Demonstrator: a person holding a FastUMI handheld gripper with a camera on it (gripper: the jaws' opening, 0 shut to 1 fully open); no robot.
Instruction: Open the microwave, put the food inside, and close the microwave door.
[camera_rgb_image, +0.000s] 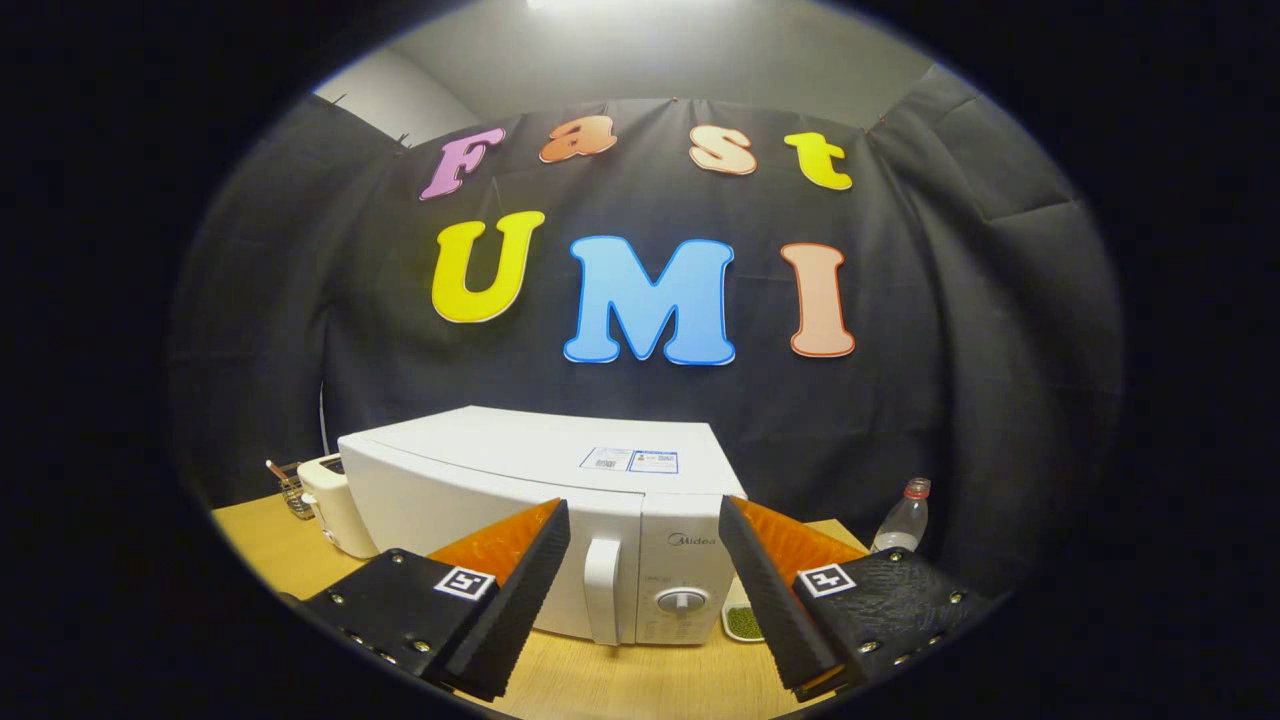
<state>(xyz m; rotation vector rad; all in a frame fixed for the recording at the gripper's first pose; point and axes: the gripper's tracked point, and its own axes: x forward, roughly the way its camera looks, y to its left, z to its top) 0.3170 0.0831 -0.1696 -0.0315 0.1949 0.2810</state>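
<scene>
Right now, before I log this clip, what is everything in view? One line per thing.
microwave: one, white, door shut, on the table ahead of the fingers
door handle: one, white, between the fingers
dish of green food: one, white, right of the microwave
bottle: one, clear, red cap, far right
toaster: one, cream, left of the microwave
table: one, wooden
gripper: one, fingers open, holding nothing
</scene>
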